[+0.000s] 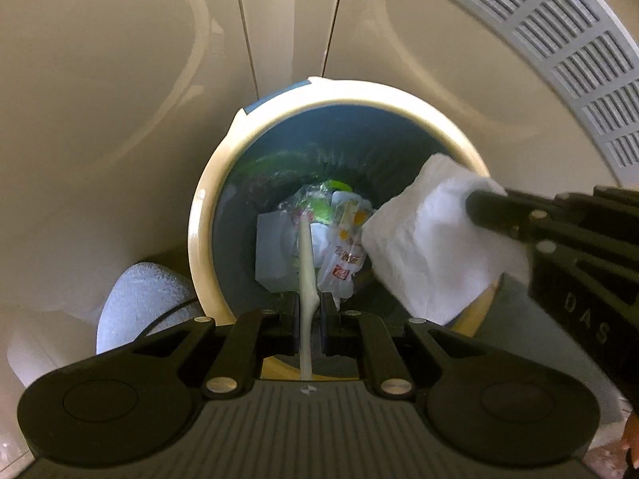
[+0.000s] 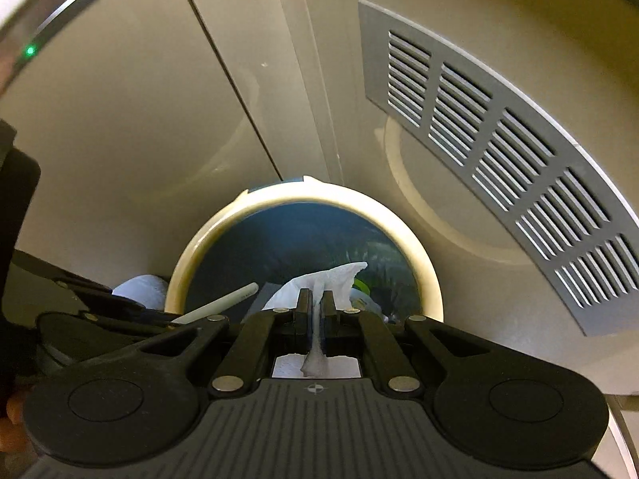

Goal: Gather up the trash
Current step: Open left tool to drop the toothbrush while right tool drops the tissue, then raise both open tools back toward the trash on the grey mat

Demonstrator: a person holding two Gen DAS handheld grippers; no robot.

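Observation:
A round trash bin with a cream rim [image 1: 199, 215] and a dark liner lies right below my left gripper [image 1: 309, 303]. That gripper is shut on a thin white stick [image 1: 305, 255], which points down into the bin. Wrappers and plastic scraps [image 1: 343, 255] lie at the bin's bottom. My right gripper [image 1: 479, 205] comes in from the right, shut on a white paper napkin [image 1: 423, 247] that hangs over the bin's right side. In the right wrist view, the right gripper [image 2: 316, 299] pinches the napkin [image 2: 335, 275] before the bin's rim [image 2: 423, 275]. The stick [image 2: 223, 303] shows at the left.
The bin stands against beige cabinet panels [image 1: 120, 80]. A grey vent grille [image 1: 559, 60] [image 2: 499, 159] sits in the panel to the right. A white textured bundle [image 1: 135, 303] rests beside the bin's left side. A small green light [image 2: 30, 51] glows at upper left.

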